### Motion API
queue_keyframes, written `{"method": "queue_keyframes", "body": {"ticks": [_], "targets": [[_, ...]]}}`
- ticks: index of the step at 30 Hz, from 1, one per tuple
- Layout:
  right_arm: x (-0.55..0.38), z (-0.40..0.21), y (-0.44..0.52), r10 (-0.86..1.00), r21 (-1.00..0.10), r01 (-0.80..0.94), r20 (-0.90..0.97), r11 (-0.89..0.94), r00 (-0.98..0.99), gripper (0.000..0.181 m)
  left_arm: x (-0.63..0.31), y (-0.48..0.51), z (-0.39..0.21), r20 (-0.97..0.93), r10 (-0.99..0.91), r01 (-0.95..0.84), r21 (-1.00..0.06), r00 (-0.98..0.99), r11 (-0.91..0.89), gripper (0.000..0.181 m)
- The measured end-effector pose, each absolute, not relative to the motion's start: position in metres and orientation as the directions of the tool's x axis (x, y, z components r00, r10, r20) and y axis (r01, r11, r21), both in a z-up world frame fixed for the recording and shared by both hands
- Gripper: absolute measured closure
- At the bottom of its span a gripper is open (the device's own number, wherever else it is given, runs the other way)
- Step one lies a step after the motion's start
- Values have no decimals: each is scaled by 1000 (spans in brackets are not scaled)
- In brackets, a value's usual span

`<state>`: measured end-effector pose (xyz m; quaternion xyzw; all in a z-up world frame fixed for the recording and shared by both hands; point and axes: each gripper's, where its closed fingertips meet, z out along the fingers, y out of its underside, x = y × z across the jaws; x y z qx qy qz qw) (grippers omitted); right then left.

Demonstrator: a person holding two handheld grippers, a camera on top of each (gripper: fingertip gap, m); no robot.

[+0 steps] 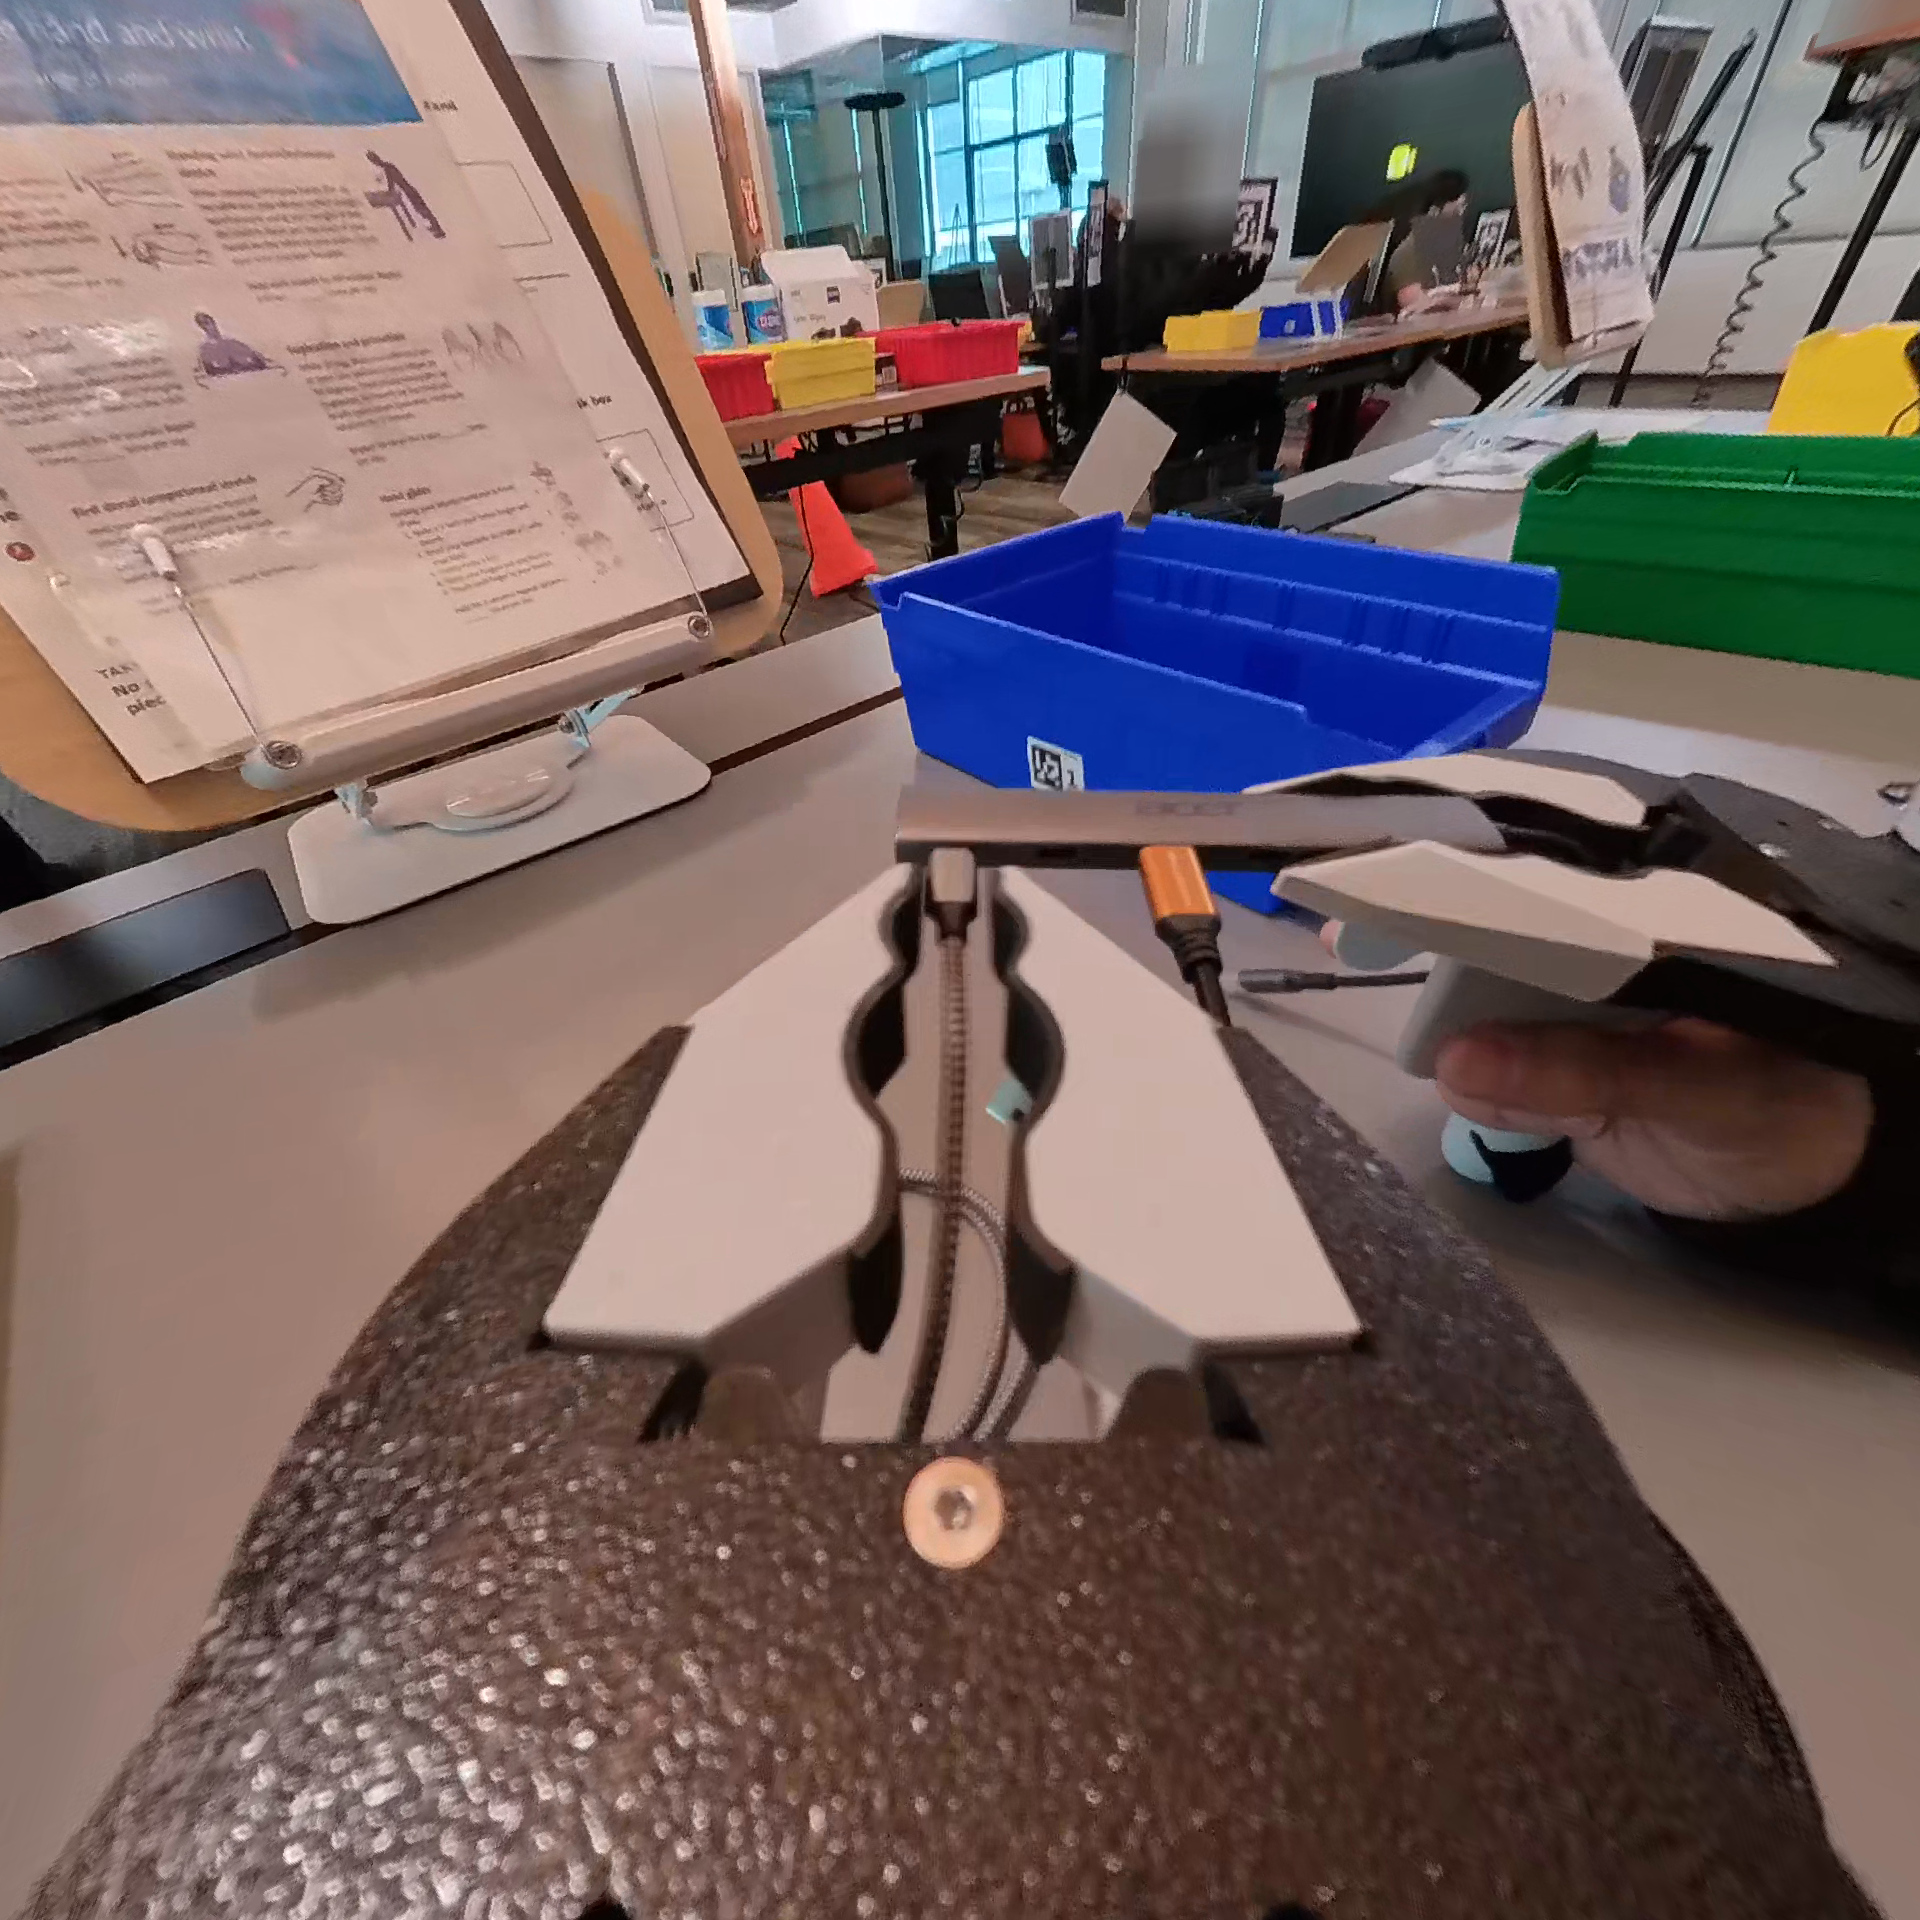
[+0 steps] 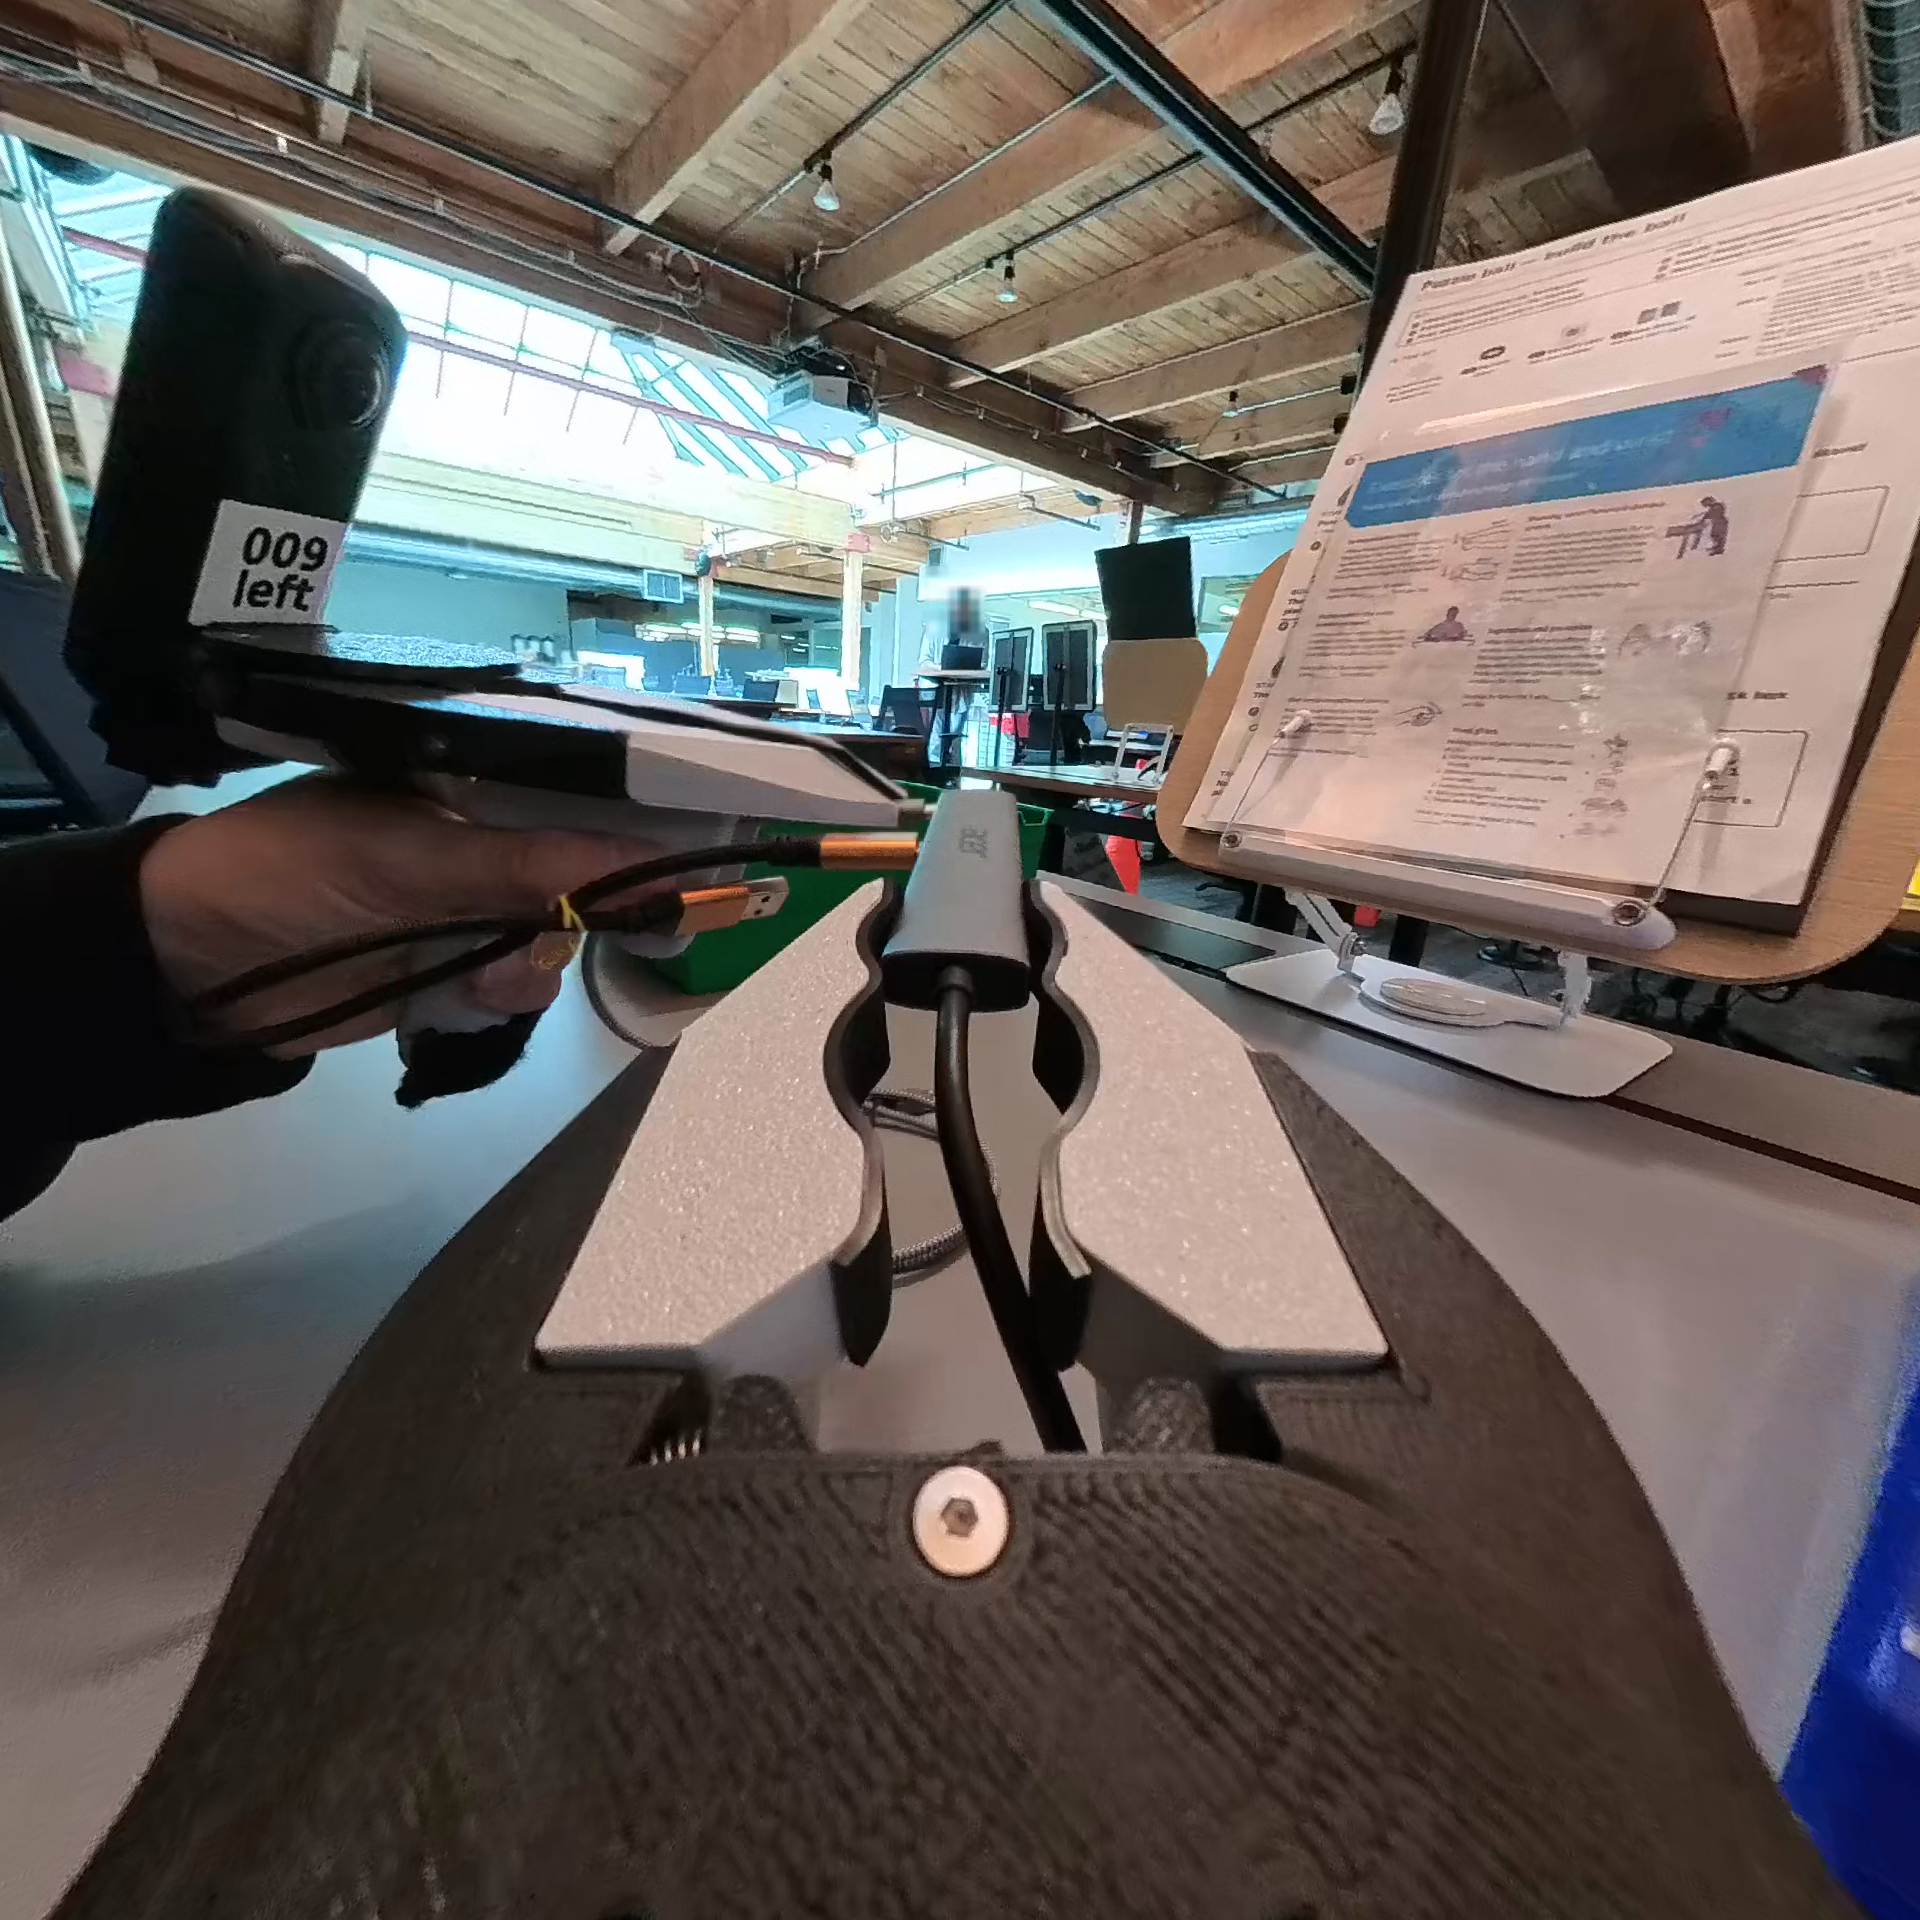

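Above the grey table [image 1: 312, 1039], a grey hub [image 1: 1143, 821] is clamped by the right gripper [image 2: 961, 914], lying crosswise mid-frame in the left wrist view; a braided plug [image 1: 951, 883] is pinched by the left gripper [image 1: 951, 894]; the hub's black lead [image 2: 966, 1143] is seen only in the right wrist view.

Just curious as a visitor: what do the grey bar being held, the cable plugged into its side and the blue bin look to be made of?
Grey bar: probably metal, matte with a soft sheen and crisp edges. Cable: woven braid sleeve, silvery plug, likely metal. Blue bin: moulded plastic, glossy, with ribbed walls.
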<state>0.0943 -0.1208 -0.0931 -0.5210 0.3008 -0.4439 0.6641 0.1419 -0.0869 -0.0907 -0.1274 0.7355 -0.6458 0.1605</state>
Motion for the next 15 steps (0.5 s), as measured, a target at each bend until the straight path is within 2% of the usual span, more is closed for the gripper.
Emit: {"method": "queue_keyframes", "body": {"ticks": [4, 7, 9, 15], "targets": [[94, -92, -121, -904, -958, 277, 56, 70, 423, 160, 143, -87, -92, -80, -401, 17, -987, -913, 157, 174], [95, -92, -125, -909, -958, 276, 42, 81, 415, 160, 144, -86, -93, -100, -412, 30, -985, -906, 172, 167], [95, -92, -124, -903, -958, 273, 37, 90, 429, 159, 142, -86, -91, -103, -415, 39, -986, -904, 160, 174], [94, -91, -126, -890, -954, 269, 9, 129, 455, 159, 142, -87, -88, -131, -424, 73, -986, -896, 152, 174]]}}
